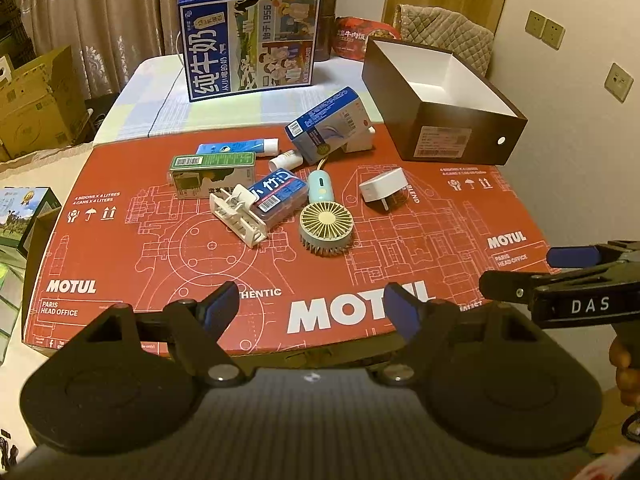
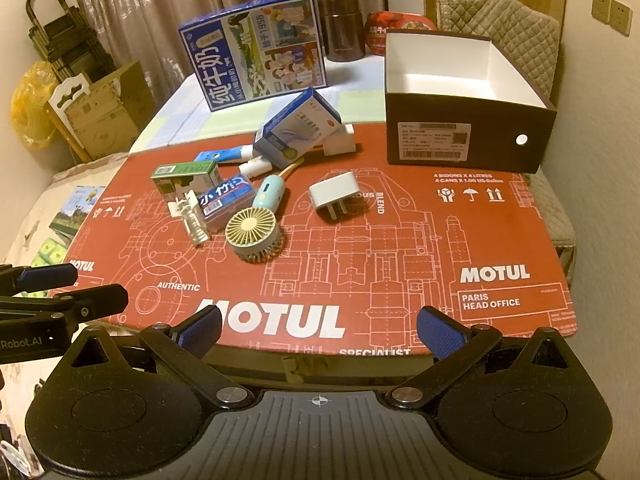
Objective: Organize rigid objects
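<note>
Green cardboard carton lies leftmost in the clutter on the red printed surface; the round yellow plastic handheld fan looks light, stiff and best gripped by its mint handle. Rightward sit the white plug adapter and empty brown box. Both the left gripper and right gripper hover with fingers spread, holding nothing.

Dim warm indoor light, soft shadows, strong fisheye bending, dark corners.

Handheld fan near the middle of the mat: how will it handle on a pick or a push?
The handheld fan looks like rigid plastic, so probably stiff and light. Its round head rests tilted on the red Motul mat with the mint handle raised behind, so a push likely pivots or rocks it rather than slides it. The slotted grille may flex; gripping the handle seems safer.
</note>
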The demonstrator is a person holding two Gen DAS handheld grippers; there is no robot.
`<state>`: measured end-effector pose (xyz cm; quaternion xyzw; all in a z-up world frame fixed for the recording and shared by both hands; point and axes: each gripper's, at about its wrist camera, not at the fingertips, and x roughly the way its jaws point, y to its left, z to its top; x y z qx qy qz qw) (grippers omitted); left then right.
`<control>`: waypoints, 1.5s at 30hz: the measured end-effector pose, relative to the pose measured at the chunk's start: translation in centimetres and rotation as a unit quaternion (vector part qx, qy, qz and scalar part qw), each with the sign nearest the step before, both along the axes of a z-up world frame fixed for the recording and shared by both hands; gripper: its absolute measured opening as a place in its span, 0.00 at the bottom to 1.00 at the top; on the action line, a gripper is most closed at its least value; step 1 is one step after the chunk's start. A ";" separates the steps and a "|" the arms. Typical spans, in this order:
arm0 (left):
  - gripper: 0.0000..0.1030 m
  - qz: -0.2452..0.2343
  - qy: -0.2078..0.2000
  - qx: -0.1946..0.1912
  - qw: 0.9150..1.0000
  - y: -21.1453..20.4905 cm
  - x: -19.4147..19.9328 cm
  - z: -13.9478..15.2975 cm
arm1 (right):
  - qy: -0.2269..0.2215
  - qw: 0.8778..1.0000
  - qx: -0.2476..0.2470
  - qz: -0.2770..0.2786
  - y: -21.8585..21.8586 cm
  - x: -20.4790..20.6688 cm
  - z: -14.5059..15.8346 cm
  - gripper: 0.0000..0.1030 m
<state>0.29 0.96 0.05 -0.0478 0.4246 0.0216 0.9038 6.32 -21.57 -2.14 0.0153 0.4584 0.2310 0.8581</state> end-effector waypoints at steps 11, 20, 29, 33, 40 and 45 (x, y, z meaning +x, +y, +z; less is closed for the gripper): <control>0.74 0.001 0.002 0.000 1.000 0.3 0.2 -0.4 | 0.000 1.000 -0.002 0.001 0.3 0.1 0.0 0.98; 0.74 0.001 0.002 -0.001 1.000 0.4 0.2 -0.4 | 0.001 1.000 -0.005 0.004 0.7 0.3 -0.1 0.98; 0.74 0.001 0.002 -0.001 1.000 0.4 0.3 -0.4 | 0.001 1.000 -0.005 0.004 0.7 0.4 -0.1 0.98; 0.74 0.001 0.002 0.000 1.000 0.3 0.2 -0.4 | 0.001 1.000 -0.005 0.004 0.7 0.4 -0.1 0.98; 0.74 0.001 0.003 0.000 1.000 0.4 0.3 -0.4 | 0.001 1.000 -0.005 0.004 0.8 0.4 -0.1 0.98; 0.74 0.000 0.004 0.001 1.000 0.7 0.3 -0.4 | 0.001 1.000 -0.004 0.003 0.9 0.5 -0.2 0.98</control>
